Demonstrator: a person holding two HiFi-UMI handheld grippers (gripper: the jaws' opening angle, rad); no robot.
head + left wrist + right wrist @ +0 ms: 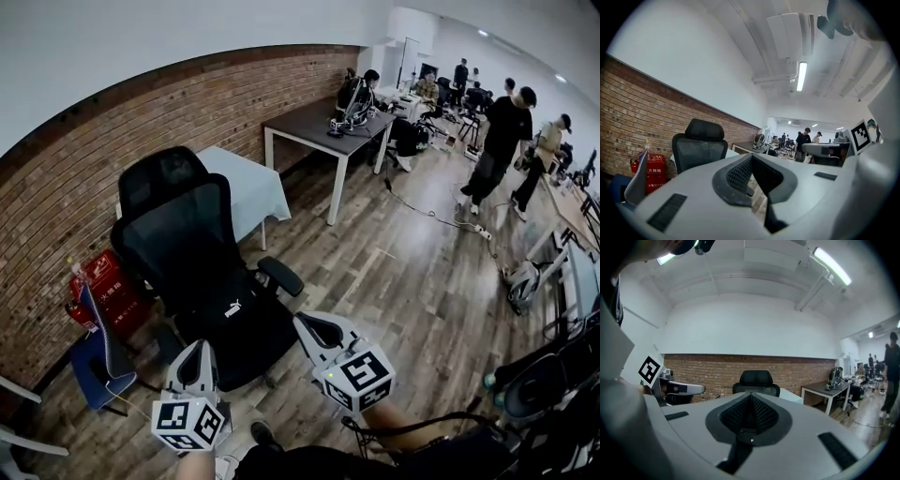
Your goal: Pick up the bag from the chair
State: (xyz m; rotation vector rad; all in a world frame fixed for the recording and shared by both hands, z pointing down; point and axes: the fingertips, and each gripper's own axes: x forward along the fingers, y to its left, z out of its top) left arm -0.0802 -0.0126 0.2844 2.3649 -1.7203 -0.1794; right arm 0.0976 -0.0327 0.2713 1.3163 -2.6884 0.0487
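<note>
The left gripper is clenched, its ribbed pads pressed together with nothing between them. The right gripper is closed and empty too. Both are held level in front of the person, side by side and pointing toward the brick wall.

Directly ahead of them stands a black office chair. Its dark seat shows only a small white mark, and I cannot make out a bag there. Further left, near the foot of the wall, is a low blue chair. A thin grey-blue thing stands upright on its seat, toward the back edge, and I take this to be the bag. A red box sits just behind it. The bag is well apart from both grippers.

Judging by its flat, leaning shape, the bag is probably soft, light fabric that will sag and fold when lifted. The top edge looks like the best place to pinch it. No handle can be made out, so a closer look is needed first.
</note>
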